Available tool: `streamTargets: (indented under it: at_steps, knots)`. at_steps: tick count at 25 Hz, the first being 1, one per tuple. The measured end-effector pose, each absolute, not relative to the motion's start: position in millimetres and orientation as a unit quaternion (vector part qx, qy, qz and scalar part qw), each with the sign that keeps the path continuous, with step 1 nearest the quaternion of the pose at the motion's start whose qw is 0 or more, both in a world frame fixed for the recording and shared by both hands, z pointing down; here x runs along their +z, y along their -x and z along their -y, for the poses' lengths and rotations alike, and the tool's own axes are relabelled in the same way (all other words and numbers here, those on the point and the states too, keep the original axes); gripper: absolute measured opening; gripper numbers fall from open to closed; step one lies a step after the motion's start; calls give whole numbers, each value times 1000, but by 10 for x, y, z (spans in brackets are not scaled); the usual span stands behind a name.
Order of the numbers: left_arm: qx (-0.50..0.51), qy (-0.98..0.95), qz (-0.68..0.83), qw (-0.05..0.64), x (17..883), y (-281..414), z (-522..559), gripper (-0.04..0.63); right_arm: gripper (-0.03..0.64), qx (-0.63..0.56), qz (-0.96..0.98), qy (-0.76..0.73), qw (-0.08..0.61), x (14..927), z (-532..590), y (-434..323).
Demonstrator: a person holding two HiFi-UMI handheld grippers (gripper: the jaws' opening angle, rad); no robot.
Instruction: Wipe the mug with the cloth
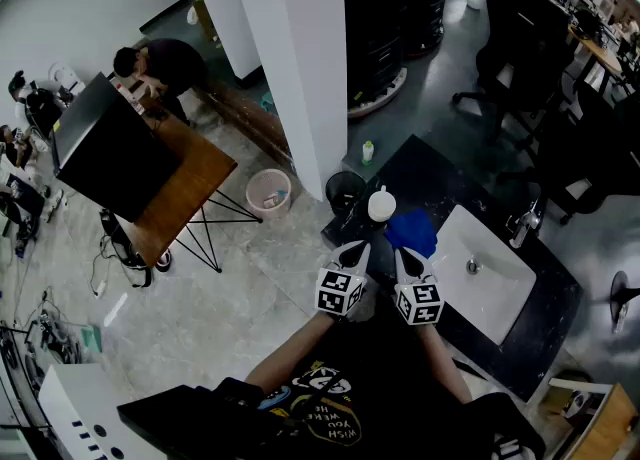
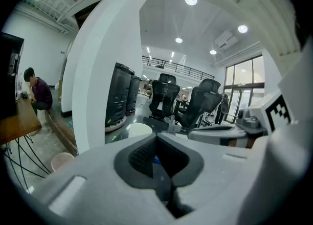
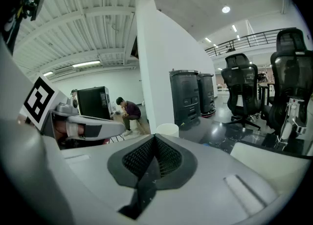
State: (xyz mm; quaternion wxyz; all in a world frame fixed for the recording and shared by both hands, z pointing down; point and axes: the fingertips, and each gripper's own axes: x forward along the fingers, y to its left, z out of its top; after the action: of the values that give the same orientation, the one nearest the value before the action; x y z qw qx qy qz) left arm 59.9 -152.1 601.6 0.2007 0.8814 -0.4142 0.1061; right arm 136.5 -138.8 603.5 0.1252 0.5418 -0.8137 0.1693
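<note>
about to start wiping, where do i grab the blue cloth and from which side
Probably pinch the blue cloth at its near bunched edge, coming from the person's side with the right gripper, which sits before it. It lies crumpled on the counter, with the mug at its far left.

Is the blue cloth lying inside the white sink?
No, the blue cloth lies on the dark counter, between the sink and the mug.

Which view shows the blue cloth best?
The head view: the blue cloth lies in full on the dark counter between the white mug and the sink. The left gripper view shows only a blue sliver past its jaws; the right gripper view shows at most a speck.
</note>
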Motion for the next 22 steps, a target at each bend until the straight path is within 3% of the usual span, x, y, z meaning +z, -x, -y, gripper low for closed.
streamTargets:
  at_steps: [22]
  knots:
    - [106,-883,411,199,6079,-533,1457,3,2,175,806,-550,133,6160,1276,-1391]
